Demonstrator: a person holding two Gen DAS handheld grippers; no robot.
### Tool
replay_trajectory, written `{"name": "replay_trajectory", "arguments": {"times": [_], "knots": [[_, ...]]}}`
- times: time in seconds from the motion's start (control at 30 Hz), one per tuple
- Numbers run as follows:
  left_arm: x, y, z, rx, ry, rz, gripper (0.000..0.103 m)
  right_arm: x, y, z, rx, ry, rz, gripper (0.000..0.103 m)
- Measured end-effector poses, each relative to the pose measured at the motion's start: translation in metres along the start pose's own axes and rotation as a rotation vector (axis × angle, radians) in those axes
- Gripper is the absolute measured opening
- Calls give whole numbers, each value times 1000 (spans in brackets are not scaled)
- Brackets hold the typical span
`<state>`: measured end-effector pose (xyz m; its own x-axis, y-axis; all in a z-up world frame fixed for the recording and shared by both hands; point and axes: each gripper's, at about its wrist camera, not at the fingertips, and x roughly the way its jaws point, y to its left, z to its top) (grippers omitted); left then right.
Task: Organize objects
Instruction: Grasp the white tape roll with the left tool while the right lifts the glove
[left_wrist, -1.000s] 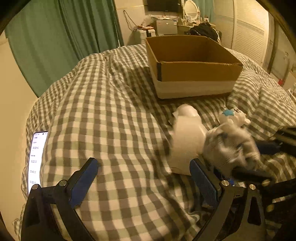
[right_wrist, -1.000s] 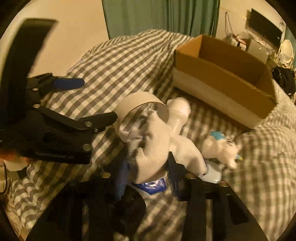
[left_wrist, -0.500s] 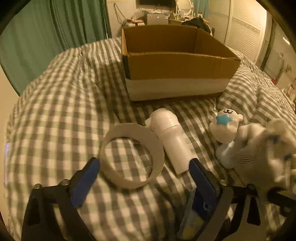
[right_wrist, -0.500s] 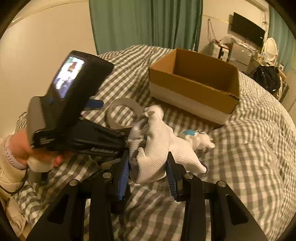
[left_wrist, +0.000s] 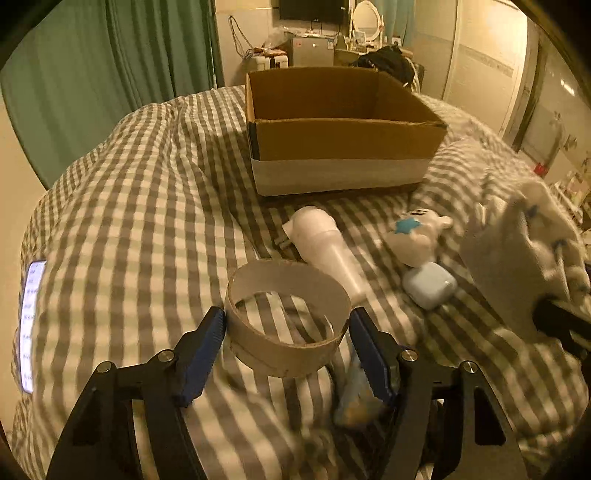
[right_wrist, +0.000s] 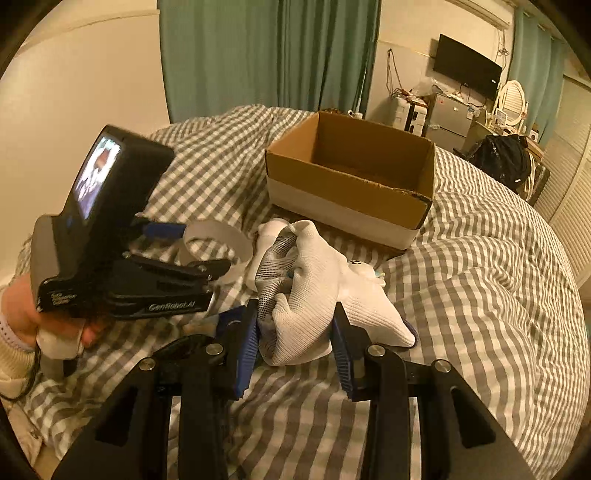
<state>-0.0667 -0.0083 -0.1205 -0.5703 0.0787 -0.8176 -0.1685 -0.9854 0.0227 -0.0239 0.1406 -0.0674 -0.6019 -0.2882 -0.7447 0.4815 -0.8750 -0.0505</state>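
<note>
An open cardboard box (left_wrist: 343, 129) (right_wrist: 351, 177) stands on the checked bed. My left gripper (left_wrist: 286, 354) is open, its fingers on either side of a wide cardboard tape ring (left_wrist: 288, 317) lying on the bed. Beyond the ring lie a white hair dryer (left_wrist: 325, 247), a white plush toy with a blue star (left_wrist: 417, 236) and a pale blue earbud case (left_wrist: 428, 284). My right gripper (right_wrist: 295, 339) is shut on a bundle of white knit gloves (right_wrist: 310, 291), held above the bed; the gloves (left_wrist: 517, 251) show at the right in the left wrist view.
A lit phone (left_wrist: 31, 325) lies at the bed's left edge. A blurred packet (left_wrist: 354, 398) lies under the left gripper's right finger. Green curtains (right_wrist: 266, 55), a wall TV (right_wrist: 467, 72) and a cluttered desk stand behind the bed.
The left gripper moved forward over the tape ring, its fingers now flanking it. The right gripper lifted the gloves higher and toward the box.
</note>
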Motion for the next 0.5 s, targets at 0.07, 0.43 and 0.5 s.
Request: {"name": "replay_trajectory", "arguments": {"times": [0.07,0.43,0.5], "knots": [[-16,1,-5,-2,-17,-4,70,-12,3,-2,-2,-19,-12,36],[-108,4,-12,3,-163,-27,70,-63,19,8,-2,-118,-51,36],[-122,4,-11,5,-193,-29,70,-71,21,12,-3,-135,-54,36]]}}
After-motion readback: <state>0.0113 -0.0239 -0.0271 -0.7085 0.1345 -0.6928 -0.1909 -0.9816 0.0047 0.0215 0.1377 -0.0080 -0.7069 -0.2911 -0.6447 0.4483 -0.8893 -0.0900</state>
